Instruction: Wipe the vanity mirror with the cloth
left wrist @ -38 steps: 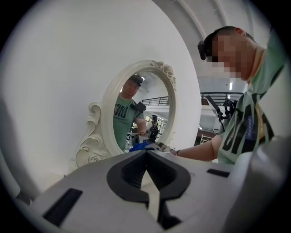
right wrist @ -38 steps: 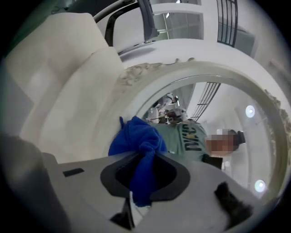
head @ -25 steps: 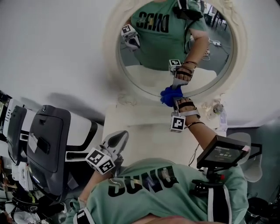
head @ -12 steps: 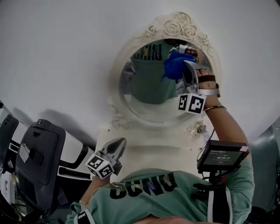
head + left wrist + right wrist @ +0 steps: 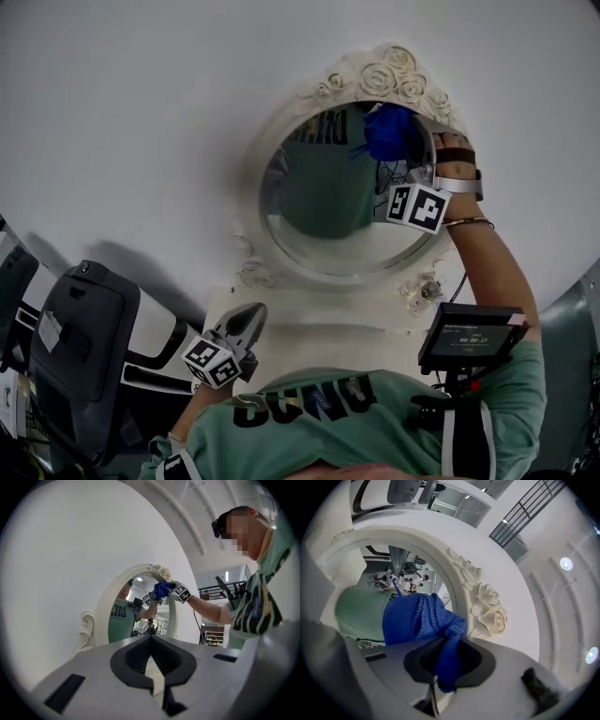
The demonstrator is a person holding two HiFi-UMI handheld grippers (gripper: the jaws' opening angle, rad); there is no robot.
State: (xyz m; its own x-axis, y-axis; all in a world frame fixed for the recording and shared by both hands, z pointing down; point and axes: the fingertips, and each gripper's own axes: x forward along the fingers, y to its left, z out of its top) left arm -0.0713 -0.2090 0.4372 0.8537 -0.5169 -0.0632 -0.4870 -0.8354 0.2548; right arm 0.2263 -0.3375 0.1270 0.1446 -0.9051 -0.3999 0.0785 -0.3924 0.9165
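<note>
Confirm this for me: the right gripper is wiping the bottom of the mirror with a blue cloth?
Not the bottom. The right gripper has the blue cloth at the top of the mirror, just under the roses; the head view shows it.

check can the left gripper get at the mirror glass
Probably yes: the left gripper points at the mirror from below with nothing between, and the right gripper holds the cloth at the top edge.

One mirror (image 5: 328, 239), one blue cloth (image 5: 389, 129), two tongs (image 5: 253, 315) (image 5: 440, 670), one screen (image 5: 472, 337)
</note>
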